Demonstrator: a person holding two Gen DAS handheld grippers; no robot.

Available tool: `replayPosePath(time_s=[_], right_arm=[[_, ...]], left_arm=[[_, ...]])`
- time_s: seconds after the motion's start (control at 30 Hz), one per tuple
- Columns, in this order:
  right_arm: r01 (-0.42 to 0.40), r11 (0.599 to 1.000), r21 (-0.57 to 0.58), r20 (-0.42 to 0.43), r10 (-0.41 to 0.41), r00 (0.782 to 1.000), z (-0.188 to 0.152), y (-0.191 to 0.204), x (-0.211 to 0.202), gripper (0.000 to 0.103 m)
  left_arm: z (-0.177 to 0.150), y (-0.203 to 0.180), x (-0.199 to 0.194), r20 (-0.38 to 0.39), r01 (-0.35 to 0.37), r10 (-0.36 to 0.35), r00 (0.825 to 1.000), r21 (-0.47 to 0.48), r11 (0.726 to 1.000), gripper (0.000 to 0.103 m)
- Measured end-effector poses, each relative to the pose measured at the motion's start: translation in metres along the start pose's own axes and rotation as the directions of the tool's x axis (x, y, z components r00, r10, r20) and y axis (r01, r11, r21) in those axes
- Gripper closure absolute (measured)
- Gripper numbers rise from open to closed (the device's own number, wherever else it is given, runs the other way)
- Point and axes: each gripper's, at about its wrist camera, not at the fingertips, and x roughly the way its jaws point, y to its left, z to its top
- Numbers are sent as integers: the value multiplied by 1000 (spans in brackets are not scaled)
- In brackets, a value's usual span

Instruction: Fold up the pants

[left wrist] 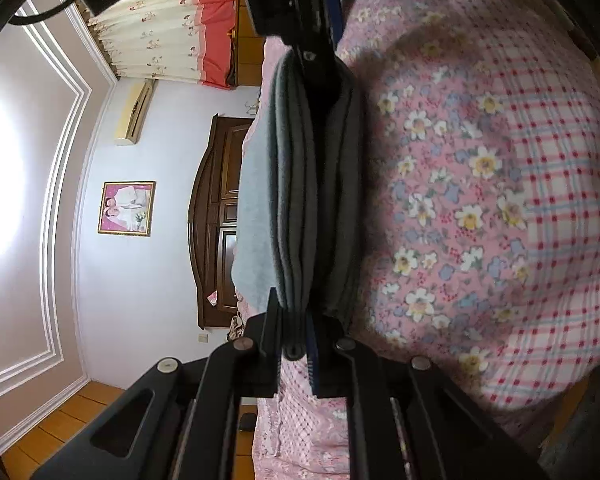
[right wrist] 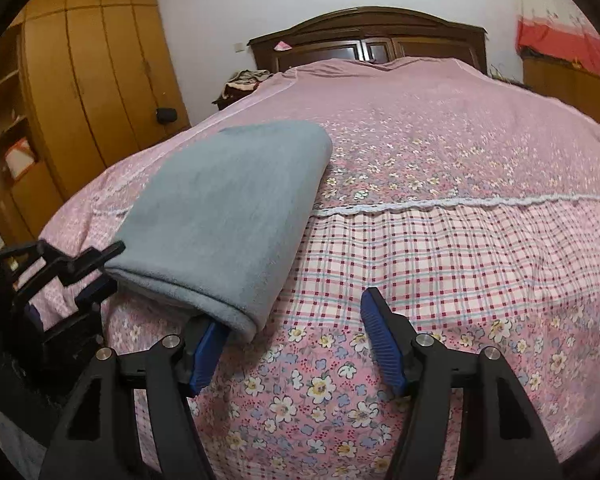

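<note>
Right tongs [right wrist: 296, 340] gape beside folded pants [right wrist: 228, 208] on bedspread [right wrist: 440, 240].

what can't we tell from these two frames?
- Right wrist view: the left finger of the right gripper runs under the grey pants; contact hidden by cloth.
- Left wrist view: left gripper pads buried in the folded edge.
- Layers beneath the fold: covered in both views.
</note>
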Motion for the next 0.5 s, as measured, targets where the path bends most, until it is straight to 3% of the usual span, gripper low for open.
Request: replayPosePath(time_s=[0.1, 0.3, 0.4, 0.5], right_arm=[[11, 1000, -5, 12, -11, 1000, 0, 1, -3, 38], [8, 1000, 0, 11, -8, 1000, -1, -2, 0, 37], [1, 1000, -2, 11, 0, 1000, -2, -2, 1, 37], [-3, 1000, -20, 9, 3, 1000, -3, 1, 2, 34]], left_arm=[[-1, 5, -1, -1, -19, 19, 1000, 7, 1000, 93], [11, 49, -1, -2, -176, 176, 984, -46, 983, 93], [9, 37, 3, 0, -134, 134, 991, -6, 991, 92], [-1, 4, 7, -37, -40, 42, 998, 52, 998, 93]])
